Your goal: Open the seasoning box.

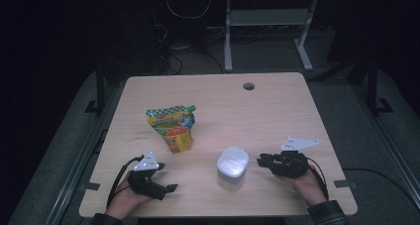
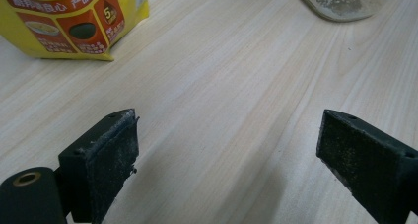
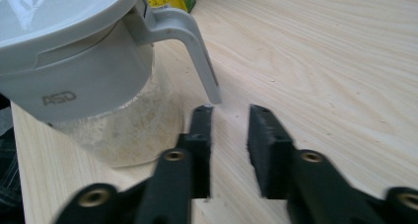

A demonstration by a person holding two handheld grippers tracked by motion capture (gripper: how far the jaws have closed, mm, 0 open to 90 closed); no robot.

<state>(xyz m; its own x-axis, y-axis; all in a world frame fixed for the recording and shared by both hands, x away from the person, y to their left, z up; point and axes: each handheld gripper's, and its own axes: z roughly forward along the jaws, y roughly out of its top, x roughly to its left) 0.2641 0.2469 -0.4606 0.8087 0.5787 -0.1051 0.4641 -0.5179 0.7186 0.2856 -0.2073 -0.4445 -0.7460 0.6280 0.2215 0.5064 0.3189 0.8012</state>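
The lidded jar (image 1: pixel 232 168) stands upright near the table's (image 1: pixel 277 111) front edge, its handle (image 3: pixel 190 46) turned toward the right gripper (image 1: pixel 262 161) (narrow gap, nothing between the jaws). Farther left, the left gripper (image 1: pixel 168 181) is spread wide and empty, below the yellow pouch (image 1: pixel 173 127).

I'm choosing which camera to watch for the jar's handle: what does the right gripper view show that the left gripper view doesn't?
Right gripper view: the grey lid and curved grey handle of the frosted plastic jar, with the right gripper narrowly open just short of the handle.

Left gripper view: the left gripper wide open over bare wood.

Both: the yellow printed pouch and light wooden table.
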